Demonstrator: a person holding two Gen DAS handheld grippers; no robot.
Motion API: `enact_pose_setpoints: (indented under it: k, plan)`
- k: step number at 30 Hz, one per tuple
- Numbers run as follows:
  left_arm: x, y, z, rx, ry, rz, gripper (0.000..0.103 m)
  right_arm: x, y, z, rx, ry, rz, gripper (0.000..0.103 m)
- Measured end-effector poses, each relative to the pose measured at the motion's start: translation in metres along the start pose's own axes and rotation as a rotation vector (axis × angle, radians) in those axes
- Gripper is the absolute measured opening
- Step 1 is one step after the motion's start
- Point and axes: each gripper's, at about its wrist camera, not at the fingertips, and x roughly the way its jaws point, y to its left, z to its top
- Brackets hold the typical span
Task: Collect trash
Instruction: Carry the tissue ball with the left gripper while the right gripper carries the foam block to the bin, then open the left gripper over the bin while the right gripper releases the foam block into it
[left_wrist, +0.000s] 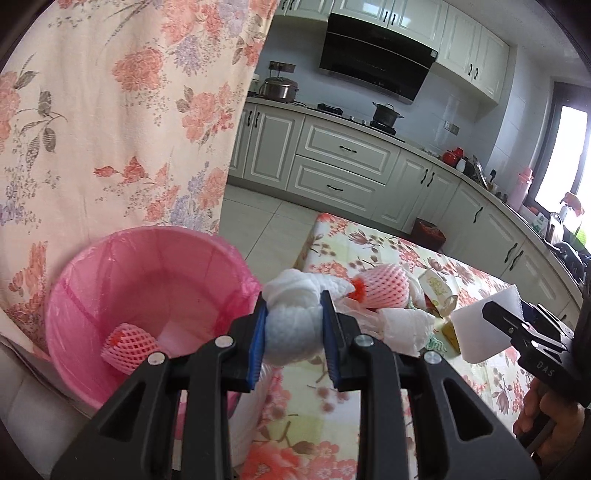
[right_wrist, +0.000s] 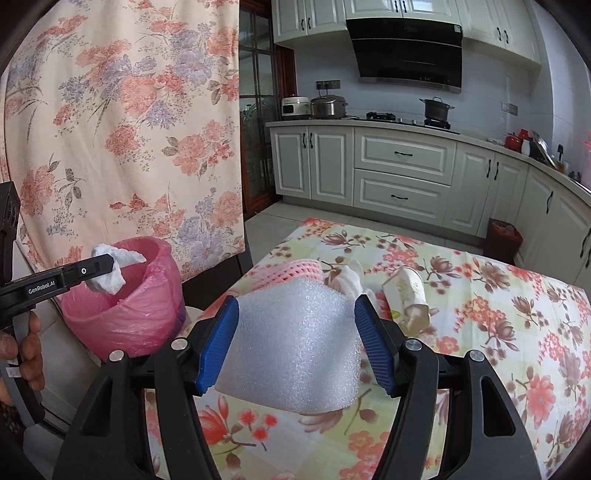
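My left gripper (left_wrist: 293, 328) is shut on a crumpled white tissue (left_wrist: 291, 321), held just right of the pink bin (left_wrist: 110, 295). From the right wrist view that tissue (right_wrist: 109, 271) hangs over the bin's rim (right_wrist: 147, 258). A pink foam fruit net (left_wrist: 129, 343) lies inside the bin. My right gripper (right_wrist: 295, 339) is shut on a white foam sheet (right_wrist: 295, 343) above the floral table (right_wrist: 480, 332). The same sheet (left_wrist: 480, 328) shows at the right of the left wrist view. More trash lies on the table: a pink fruit net (left_wrist: 388, 290), tissues (left_wrist: 406, 328) and a crushed paper cup (right_wrist: 406, 295).
A floral curtain (right_wrist: 129, 129) hangs behind the bin. Kitchen cabinets (right_wrist: 402, 173) and a stove with a pot (right_wrist: 436, 109) stand across the tiled floor. A dark red waste bin (right_wrist: 504, 238) sits by the cabinets. A person's hand (right_wrist: 26, 354) grips the left gripper's handle.
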Motion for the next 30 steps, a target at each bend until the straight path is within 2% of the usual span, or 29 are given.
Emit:
enact_pose_setpoints:
  k: [13,21,30]
  plan:
    - [-0.032,0.077,0.013,-0.071,-0.046,0.120,0.027,0.039,0.078,0.046,-0.084,-0.017,0.133,0.062]
    - [-0.043,0.106,0.014,-0.102,-0.060,0.156,0.027,0.057,0.128,0.066,-0.152,-0.023,0.188,0.061]
    - [-0.051,0.127,0.015,-0.130,-0.070,0.181,0.027,0.081,0.178,0.073,-0.188,0.011,0.281,0.061]
